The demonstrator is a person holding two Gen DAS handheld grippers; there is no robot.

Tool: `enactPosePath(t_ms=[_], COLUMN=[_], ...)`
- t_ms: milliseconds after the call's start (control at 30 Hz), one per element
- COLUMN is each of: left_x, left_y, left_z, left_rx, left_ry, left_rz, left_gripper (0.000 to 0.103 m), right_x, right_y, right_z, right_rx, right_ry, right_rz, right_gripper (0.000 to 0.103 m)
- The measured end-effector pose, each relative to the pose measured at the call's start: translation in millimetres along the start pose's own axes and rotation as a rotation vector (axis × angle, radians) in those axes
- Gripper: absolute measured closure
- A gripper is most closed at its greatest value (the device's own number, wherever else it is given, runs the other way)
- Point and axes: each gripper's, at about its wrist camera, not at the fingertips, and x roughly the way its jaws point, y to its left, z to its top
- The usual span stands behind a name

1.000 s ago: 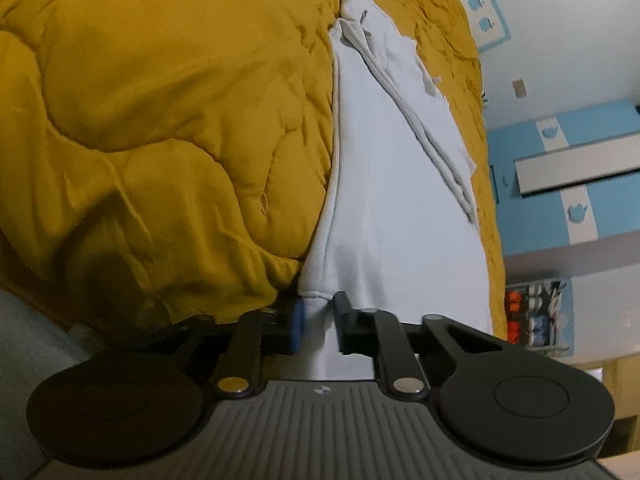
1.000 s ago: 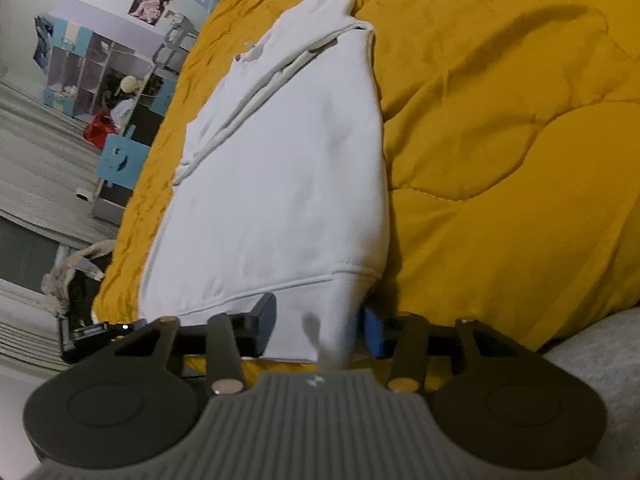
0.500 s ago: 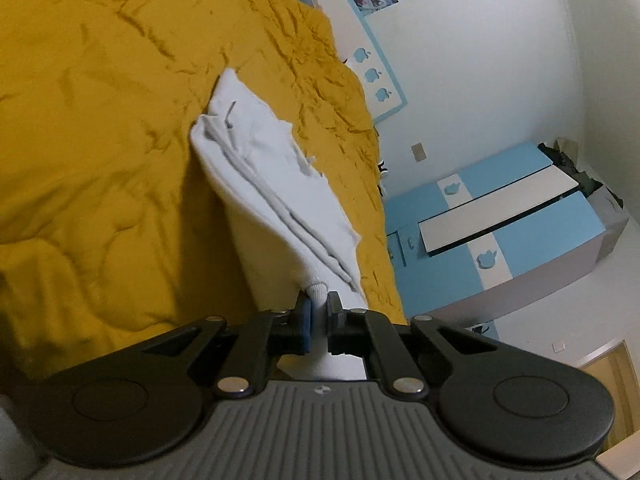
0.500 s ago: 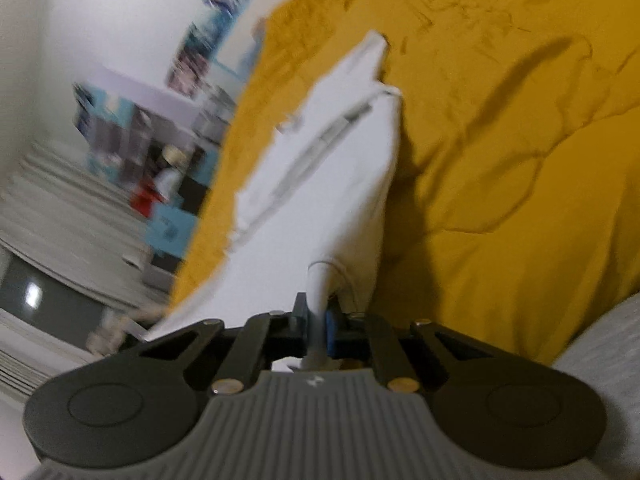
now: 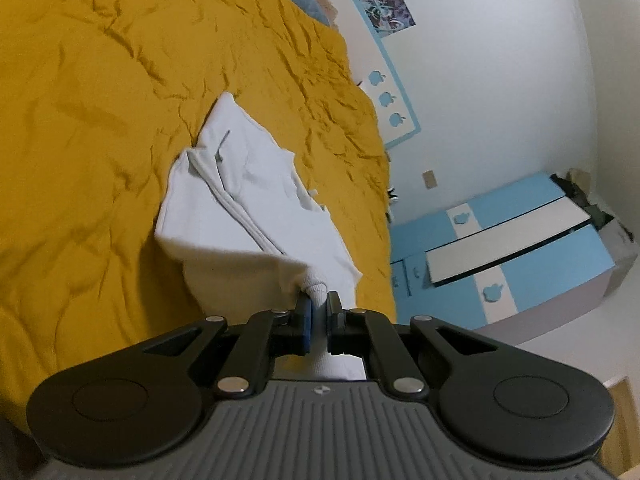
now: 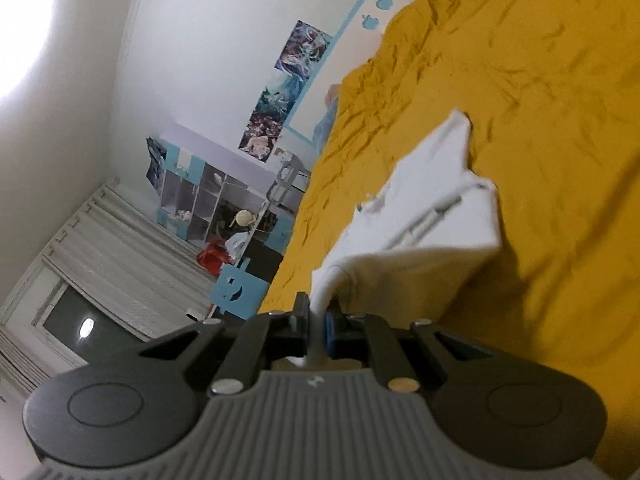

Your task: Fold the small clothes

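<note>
A small white garment (image 5: 248, 200) lies partly folded on a yellow quilt (image 5: 100, 120). My left gripper (image 5: 319, 304) is shut on the garment's ribbed hem corner and holds it raised above the quilt. In the right wrist view the same white garment (image 6: 432, 216) stretches away from me over the quilt (image 6: 560, 140). My right gripper (image 6: 319, 308) is shut on its other hem corner, also lifted. The near half of the garment hangs up from the bed toward both grippers; its far end rests on the quilt.
The quilt covers a wide bed. A blue and white cabinet (image 5: 520, 240) stands beyond the bed's edge in the left wrist view. Shelves (image 6: 200, 200), a blue chair (image 6: 236, 292) and a window with blinds (image 6: 80, 280) are past the bed's other edge.
Both grippers closed on the garment's hem corners and lifted them up and forward over the garment. The near part of the garment has come off the quilt.
</note>
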Motion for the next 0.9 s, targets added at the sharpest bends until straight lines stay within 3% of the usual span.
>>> enactPosePath(t_ms=[233,367,467,700,900], left_x=[33,57,77,118,149], left_y=[-1,-5,-5,-2,2], left_z=[41,61,79,122,148], left_rx=[-0.013,0.011,0.015,0.044,0.071], left_ry=[-0.015,-0.02,-0.014,-0.003,0.008], left_rz=[0.023,0.051,0.067,0.147,0.17], left_gripper=[0.097,0.097,0.097,0.097,0.097], right_x=[46,77,104,171,219], right_y=[2,5,5,-7,-28], right_z=[43,68,85,128,164], right_rx=[-0.034,-0.116,-0.128,-0.089,-0.009], right_ry=[-0.006,0.005,0.004,-0.01,-0.051], right_rz=[0.014,-0.046,-0.043,-0.029,-0.045], right_gripper=[0.1,0.1,0.1,0.1,0.1])
